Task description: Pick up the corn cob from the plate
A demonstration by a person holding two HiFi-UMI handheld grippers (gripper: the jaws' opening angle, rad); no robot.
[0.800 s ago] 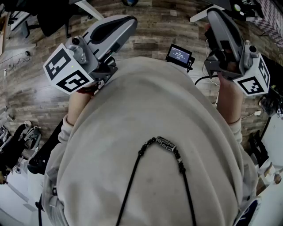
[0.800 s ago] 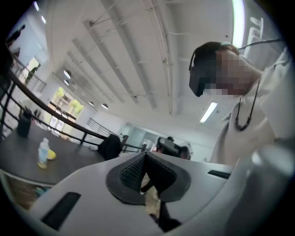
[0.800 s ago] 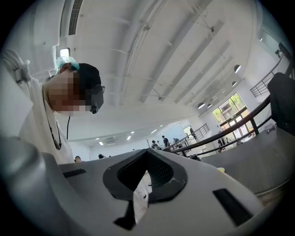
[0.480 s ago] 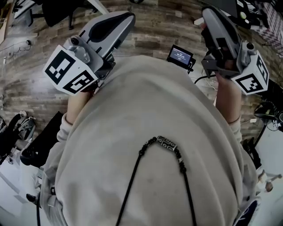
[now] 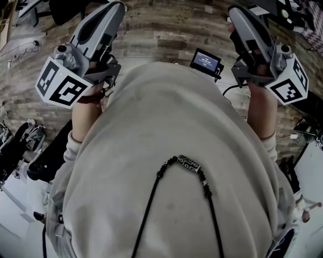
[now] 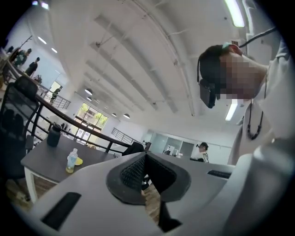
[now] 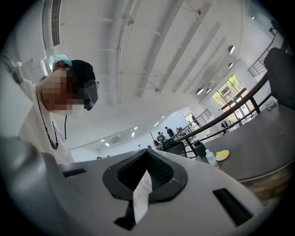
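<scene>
No corn cob shows in any view. My left gripper (image 5: 117, 7) is raised at the upper left of the head view, over the wooden floor, with its marker cube (image 5: 59, 83) near my sleeve. My right gripper (image 5: 235, 12) is raised at the upper right. In the left gripper view the left gripper's (image 6: 145, 159) pads meet with nothing between them. The right gripper's (image 7: 147, 159) pads are likewise shut and empty. On a far grey table lies a flat yellow thing (image 6: 79, 161) (image 7: 222, 155); it is too small to identify.
A small screen (image 5: 204, 61) sits in front of my chest. The grey table (image 6: 44, 161) carries a clear bottle (image 6: 71, 160) and a dark flask (image 6: 54, 136), with a black railing behind. Dark gear (image 5: 20, 146) lies on the floor at left. Other people stand far off.
My left gripper has swung leftward and further up in the head view. The right gripper has hardly shifted.
</scene>
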